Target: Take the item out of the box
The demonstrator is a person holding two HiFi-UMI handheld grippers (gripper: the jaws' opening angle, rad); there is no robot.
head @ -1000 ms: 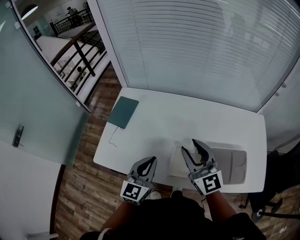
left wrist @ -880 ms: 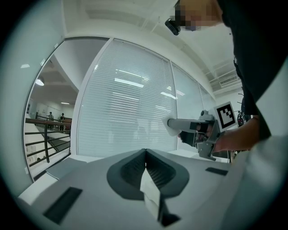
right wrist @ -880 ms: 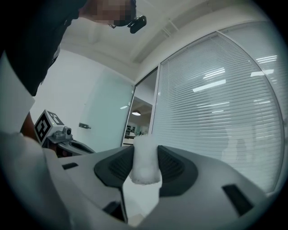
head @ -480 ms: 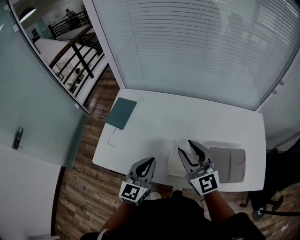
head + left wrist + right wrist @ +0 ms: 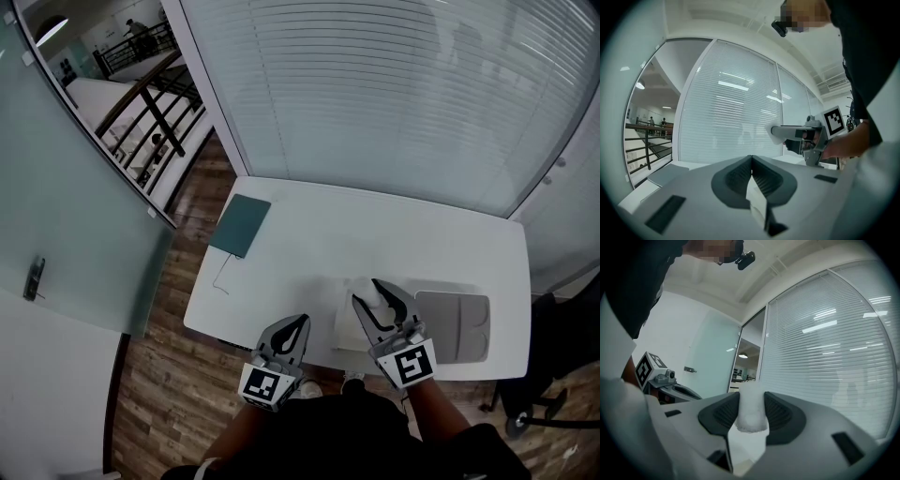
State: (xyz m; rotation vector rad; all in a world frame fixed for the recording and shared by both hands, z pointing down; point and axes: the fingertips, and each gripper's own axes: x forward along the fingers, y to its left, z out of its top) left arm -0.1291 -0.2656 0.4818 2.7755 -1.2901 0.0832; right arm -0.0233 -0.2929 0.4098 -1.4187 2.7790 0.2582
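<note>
The white item (image 5: 751,414) is clamped between the right gripper's (image 5: 367,291) jaws, over the box (image 5: 345,328) by the table's (image 5: 375,234) near edge. The left gripper's (image 5: 298,325) jaws are pressed together at that edge, and open tabletop is seen beyond.

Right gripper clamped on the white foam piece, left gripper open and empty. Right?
Not quite. The left gripper is empty but shut, not open: the left gripper view shows its jaws pressed together with nothing between them. The right gripper is indeed clamped on the white foam piece.
</note>
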